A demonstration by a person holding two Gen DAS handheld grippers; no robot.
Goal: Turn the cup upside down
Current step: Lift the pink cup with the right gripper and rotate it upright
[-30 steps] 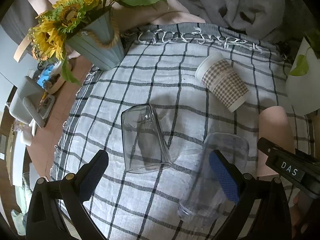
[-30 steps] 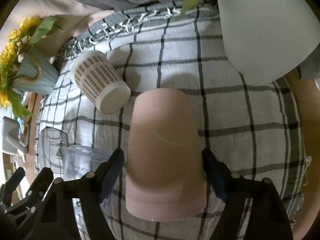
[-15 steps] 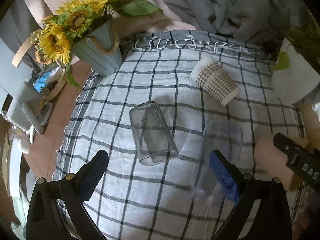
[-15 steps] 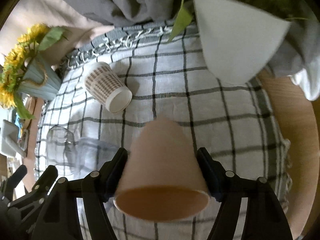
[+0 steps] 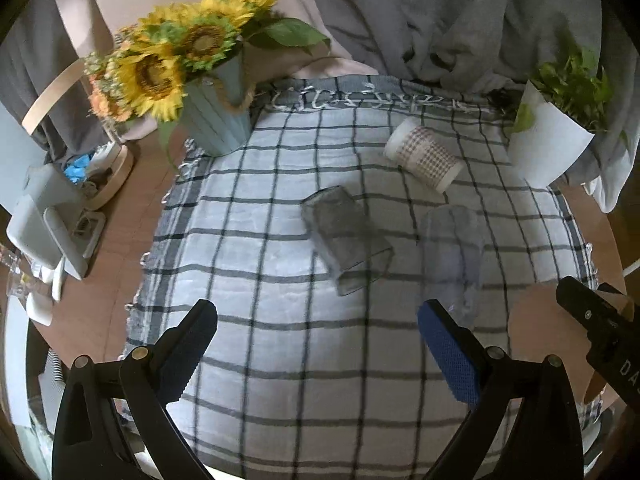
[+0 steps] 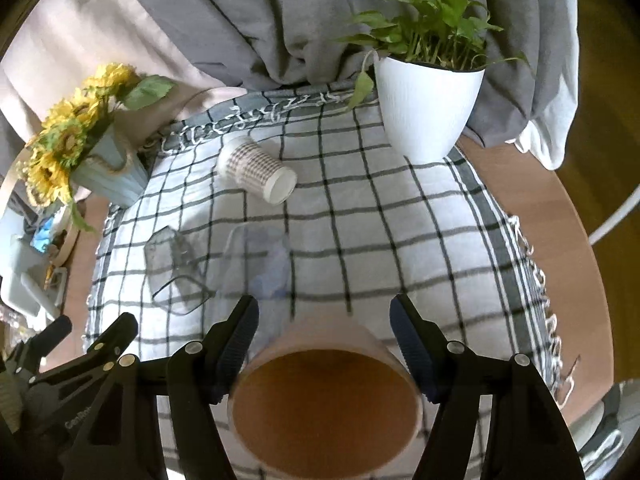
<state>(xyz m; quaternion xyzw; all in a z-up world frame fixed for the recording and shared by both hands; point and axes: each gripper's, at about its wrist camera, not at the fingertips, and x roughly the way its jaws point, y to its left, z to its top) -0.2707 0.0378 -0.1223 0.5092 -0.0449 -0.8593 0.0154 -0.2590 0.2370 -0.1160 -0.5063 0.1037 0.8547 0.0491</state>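
our right claw [image 6: 323, 344] holds the pink cup [image 6: 326, 396] between its two fingers, one pad on each side of the wall. the cup is lifted off the cloth and tipped so its open mouth faces the right wrist camera and its closed bottom points away toward the table; we see straight into its brown inside. from the left wrist view the same cup [image 5: 540, 332] shows at the right edge, partly behind the right claw's black finger.

our left claw [image 5: 318, 344] stands wide apart with nothing between its fingers, hanging over the near part of the checked cloth [image 5: 260, 280], just left of the right one.

beyond the pink cup, two clear plastic cups lie on their sides on the cloth: one [image 6: 260, 264] just ahead of the right claw, the other [image 6: 176, 272] to its left, the two close together. farther back a paper cup with a brown check pattern [image 6: 256, 170] also lies on its side, its white end turned toward us.

at the far right corner of the cloth stands a white pot with a green plant [image 6: 430, 108]. at the far left corner a pale blue pot of sunflowers [image 6: 108, 168] stands at the cloth's edge. grey fabric [image 6: 280, 20] hangs behind the table [image 6: 568, 248], whose wooden top shows to the right of the cloth.
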